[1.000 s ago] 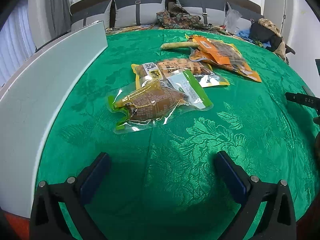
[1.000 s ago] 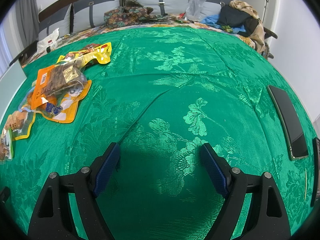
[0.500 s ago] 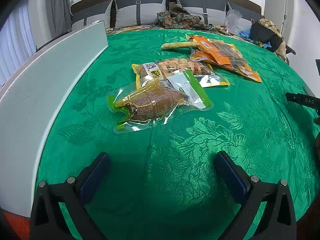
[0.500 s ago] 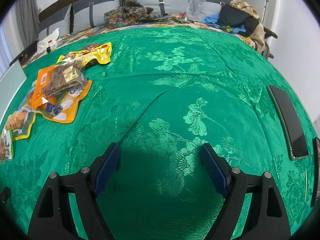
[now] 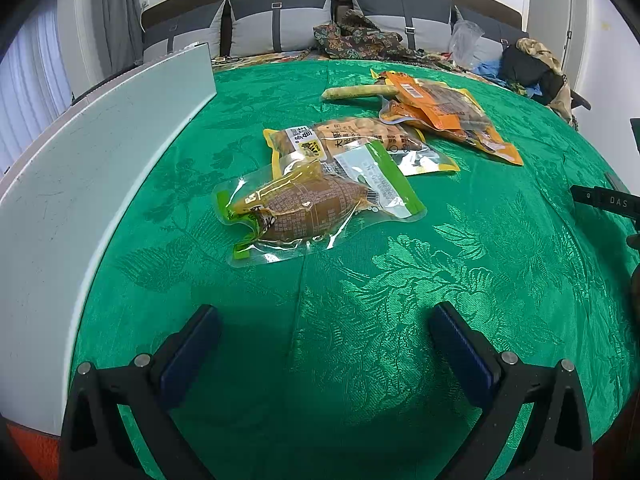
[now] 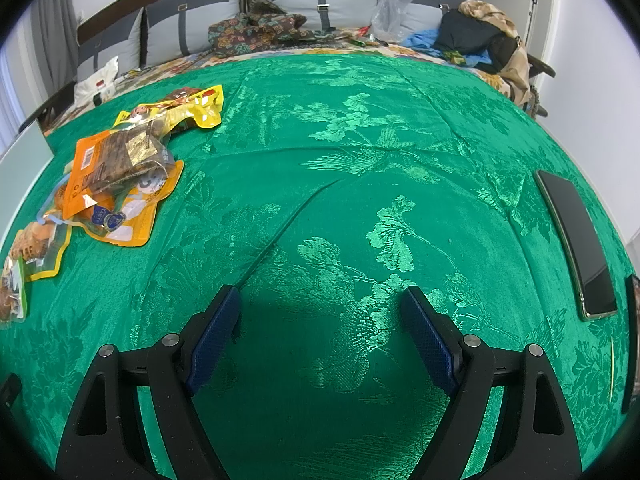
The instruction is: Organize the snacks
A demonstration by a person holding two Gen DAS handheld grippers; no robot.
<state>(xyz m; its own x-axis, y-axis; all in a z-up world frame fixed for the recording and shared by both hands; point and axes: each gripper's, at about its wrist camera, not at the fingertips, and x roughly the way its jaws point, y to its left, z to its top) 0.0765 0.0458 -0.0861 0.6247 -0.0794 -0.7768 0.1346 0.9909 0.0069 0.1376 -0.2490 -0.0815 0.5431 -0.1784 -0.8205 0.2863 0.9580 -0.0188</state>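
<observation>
Several snack packs lie on a green patterned tablecloth (image 5: 460,264). Nearest the left gripper (image 5: 324,332) is a clear pack of brown food with green edging (image 5: 304,210), overlapping a yellow-edged pack (image 5: 352,140). Farther back lie orange packs (image 5: 444,112) and a long tan stick pack (image 5: 356,92). The left gripper is open, a short way in front of the brown pack, holding nothing. In the right wrist view the orange packs (image 6: 116,176) and a yellow pack (image 6: 184,110) lie at far left. The right gripper (image 6: 320,324) is open over bare cloth.
A pale grey box wall (image 5: 92,176) runs along the table's left side. A dark phone (image 6: 576,240) lies near the right edge of the table. Sofa cushions, clothes and bags sit behind the table. The other gripper's black body (image 5: 608,202) shows at the right.
</observation>
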